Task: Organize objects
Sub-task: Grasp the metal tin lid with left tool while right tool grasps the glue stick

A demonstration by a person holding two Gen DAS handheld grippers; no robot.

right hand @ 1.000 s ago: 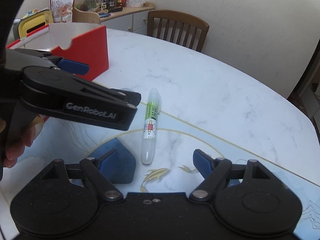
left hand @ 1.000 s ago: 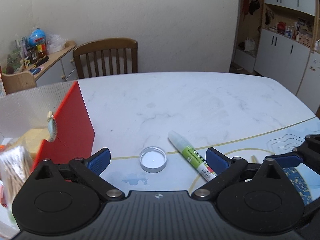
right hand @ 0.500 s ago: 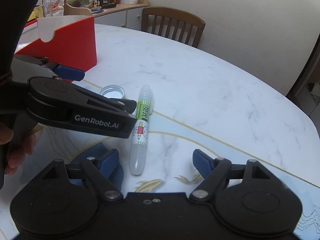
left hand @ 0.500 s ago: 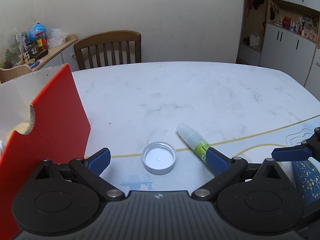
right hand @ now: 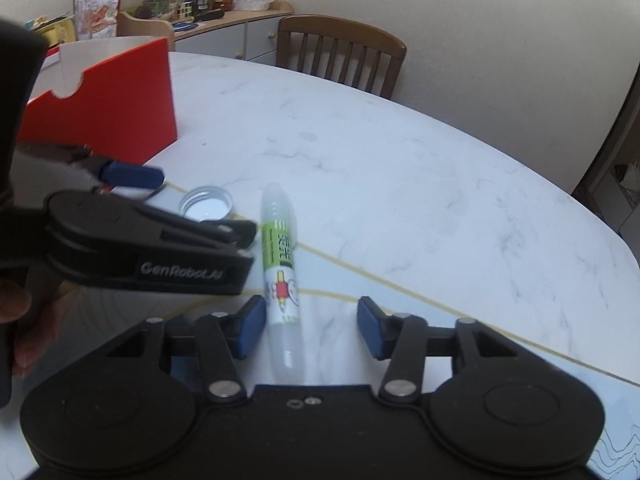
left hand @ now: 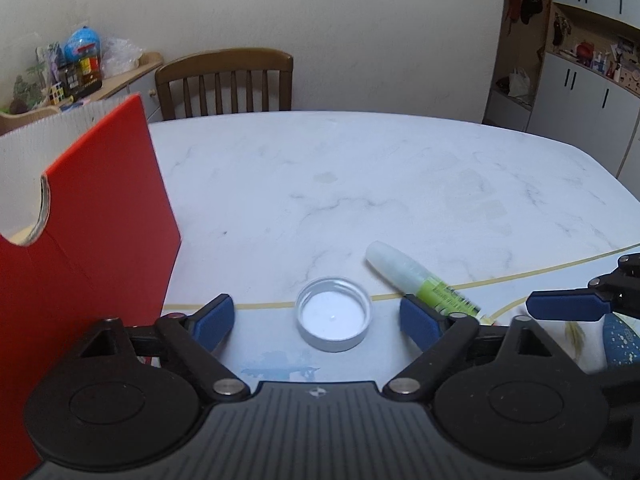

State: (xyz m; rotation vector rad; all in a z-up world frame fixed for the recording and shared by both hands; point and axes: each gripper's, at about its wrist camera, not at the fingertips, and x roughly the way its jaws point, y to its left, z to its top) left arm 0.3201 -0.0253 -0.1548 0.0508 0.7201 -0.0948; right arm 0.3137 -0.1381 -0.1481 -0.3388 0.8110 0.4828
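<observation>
The left tool (left hand: 316, 318) is closing around a round silver metal jar lid (left hand: 333, 313), untouched. The right tool (right hand: 311, 327) is closing around a clear green-labelled plastic glue tube (right hand: 279, 256) lying on the white marble worktop (right hand: 400, 184), pads not yet pressing.

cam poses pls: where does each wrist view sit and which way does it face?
Left wrist: on the left gripper, angled down at a silver jar lid between its closing jaws; red cardboard box left.
Right wrist: on the right gripper, angled down at a green-labelled glue tube between its closing jaws; a hand shows.
Shared: lid, tube, box, white marble table, wooden chair.
</observation>
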